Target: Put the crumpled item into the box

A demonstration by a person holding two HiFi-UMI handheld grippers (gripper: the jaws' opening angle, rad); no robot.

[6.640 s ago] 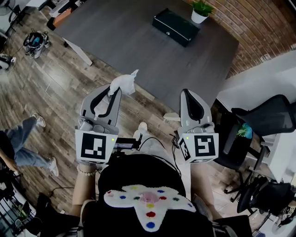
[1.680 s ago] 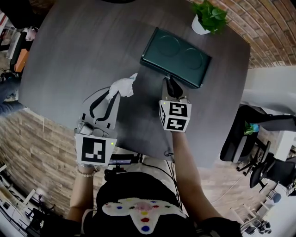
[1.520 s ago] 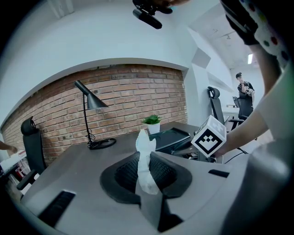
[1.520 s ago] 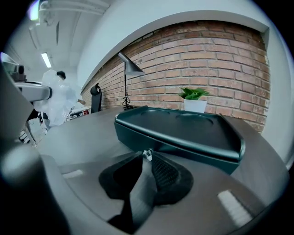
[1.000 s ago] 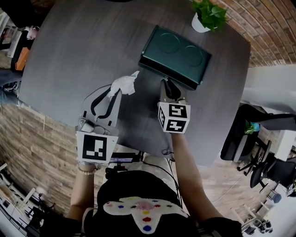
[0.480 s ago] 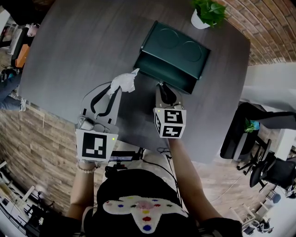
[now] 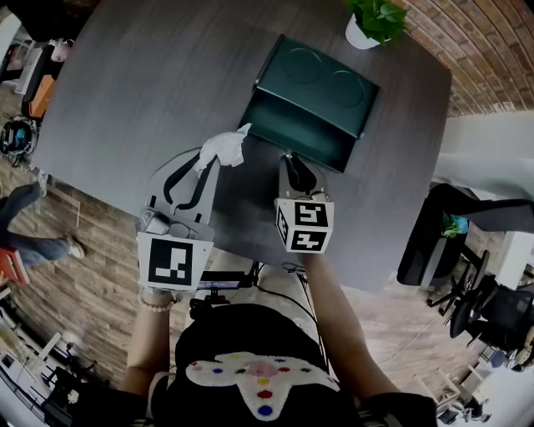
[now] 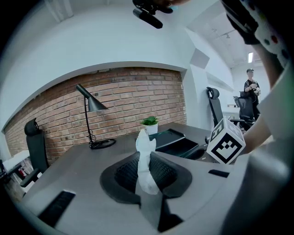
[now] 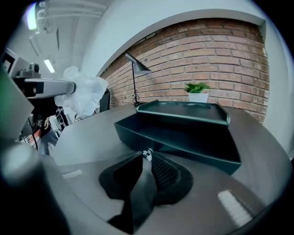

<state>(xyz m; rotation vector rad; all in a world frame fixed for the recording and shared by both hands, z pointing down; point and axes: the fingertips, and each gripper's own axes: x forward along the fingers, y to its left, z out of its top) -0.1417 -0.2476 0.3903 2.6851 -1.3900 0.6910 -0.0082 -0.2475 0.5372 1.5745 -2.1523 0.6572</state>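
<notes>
Left gripper (image 8: 147, 166) is clamped on the wad (image 8: 145, 153), a crumpled white piece that stands upright between the pads with its top poking past the jaw tips. From the head view the wad hangs in the air over the table (image 7: 142, 83), just beside the near left corner of the box (image 7: 321, 79) and outside it.

Right gripper (image 9: 147, 157) has its jaw tips pinched on a small shiny knob (image 9: 147, 154) at the front of the drawer (image 9: 179, 137). That drawer stands out from under the dark green box, its inside dark, and nothing can be made out in it. The box top has two shallow round hollows and a raised rim.

Behind the box, near the table's far edge, sits a small plant (image 7: 371, 21) in a white pot. A black desk lamp (image 8: 89, 112) stands further along the table, against the brick wall (image 9: 220, 59). An office chair (image 7: 434, 242) is off the table's right side, and a person (image 8: 250, 87) stands well back in the room.
</notes>
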